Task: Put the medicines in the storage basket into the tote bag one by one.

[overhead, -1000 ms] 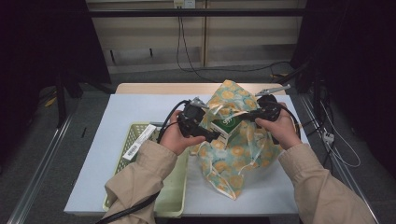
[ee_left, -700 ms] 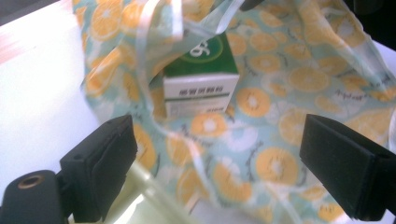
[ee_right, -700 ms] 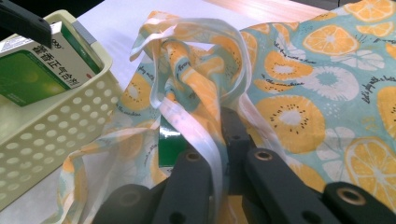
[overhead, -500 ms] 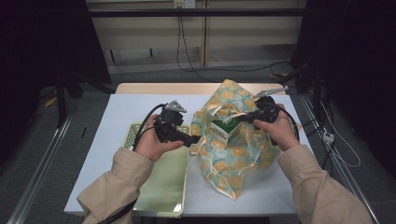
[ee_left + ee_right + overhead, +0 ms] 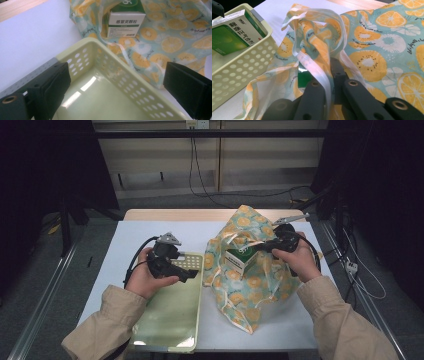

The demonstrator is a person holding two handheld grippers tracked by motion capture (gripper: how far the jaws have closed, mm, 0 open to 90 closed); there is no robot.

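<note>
On the white tabletop (image 5: 125,240) we see a pale green perforated basket (image 5: 172,315) at the left and, just beside it on the right and touching its wall, a fruit-print plastic bag (image 5: 250,280) patterned with orange and kiwi slices. Inside the bag's open mouth a green-and-white medicine box (image 5: 239,260) stands upright. Our right gripper (image 5: 272,245) reaches into the bag's upper edge, and in the right gripper view its fingers (image 5: 312,100) are pressed together on a strip of the bag's white-edged rim, which runs up between them. That view also shows a second medicine box (image 5: 232,32), green and white, lying in the basket near its corner. Our left gripper (image 5: 187,274) hangs over the basket's far end, apart from the bag; in the left gripper view its fingers (image 5: 53,85) stand wide apart with nothing between them, the basket's holed wall below and the boxed bag beyond.
</note>
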